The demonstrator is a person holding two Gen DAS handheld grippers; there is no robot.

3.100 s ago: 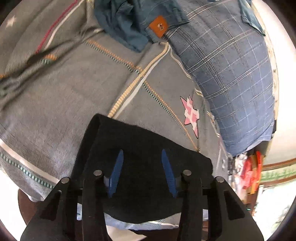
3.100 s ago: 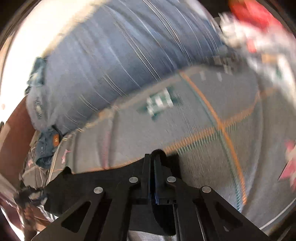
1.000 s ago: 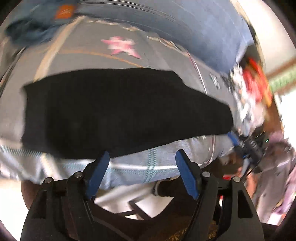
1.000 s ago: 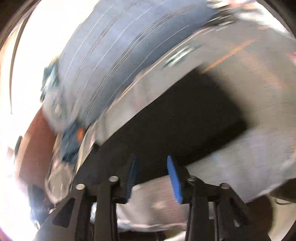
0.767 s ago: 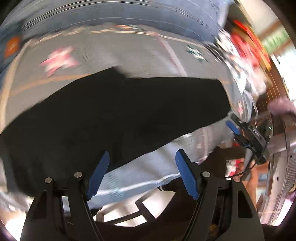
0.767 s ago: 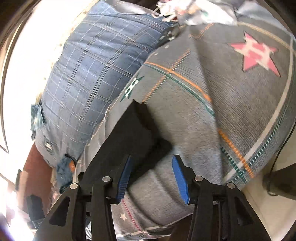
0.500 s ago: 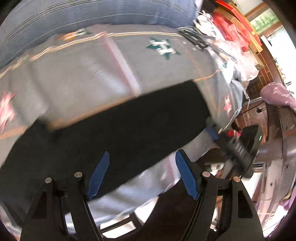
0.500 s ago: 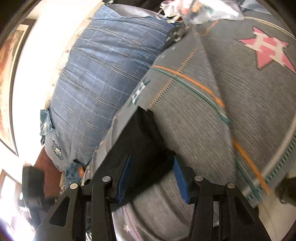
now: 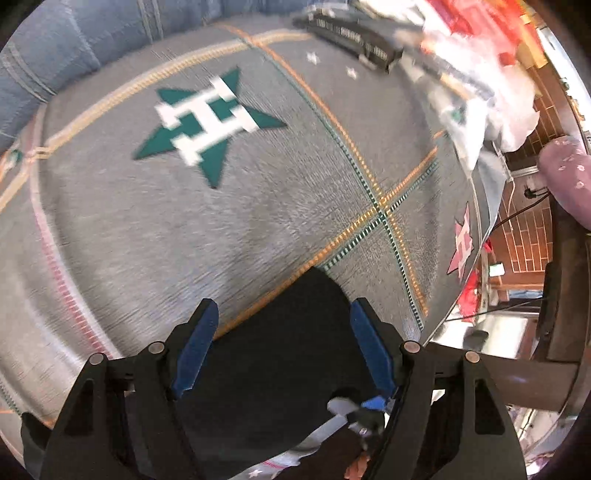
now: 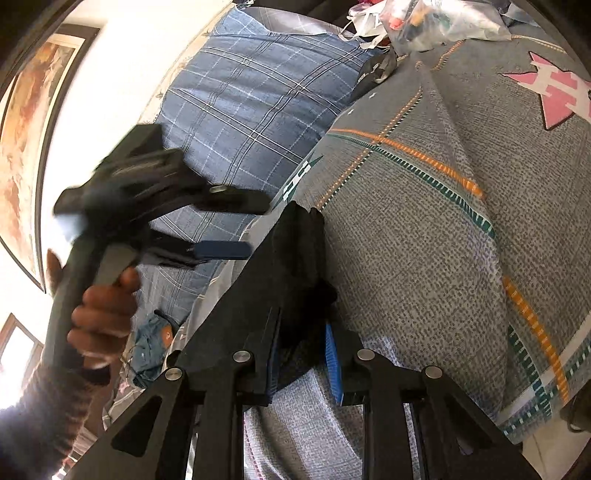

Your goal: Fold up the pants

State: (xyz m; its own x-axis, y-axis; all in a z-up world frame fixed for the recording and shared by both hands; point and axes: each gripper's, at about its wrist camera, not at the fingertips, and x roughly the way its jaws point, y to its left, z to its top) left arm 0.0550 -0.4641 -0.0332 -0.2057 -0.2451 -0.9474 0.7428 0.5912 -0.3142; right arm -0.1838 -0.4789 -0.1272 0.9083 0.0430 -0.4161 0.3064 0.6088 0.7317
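Note:
The black pants (image 10: 291, 266) lie folded in a long band on the grey star-patterned bedspread (image 10: 424, 240). My right gripper (image 10: 303, 332) sits at their near end. Its jaws are closing and bunched black cloth fills the gap between the blue pads (image 10: 332, 354). In the left wrist view a corner of the pants (image 9: 288, 350) lies under my left gripper (image 9: 284, 306), which is open and points steeply down, its pads clear of the cloth. The right wrist view shows the left gripper (image 10: 255, 225) hovering over the pants in a person's hand (image 10: 99, 317).
A blue plaid pillow (image 10: 251, 92) lies along the wall behind the bedspread. Plastic bags and clutter (image 10: 424, 18) pile up at the far end. Folded jeans with an orange patch (image 10: 155, 339) lie further along. The bed's edge (image 9: 476, 258) drops to a brick floor.
My left gripper has swept along the pants to the end by the right gripper, still open. The right gripper's jaws have narrowed onto the pants' edge, and the left hand has come into its view.

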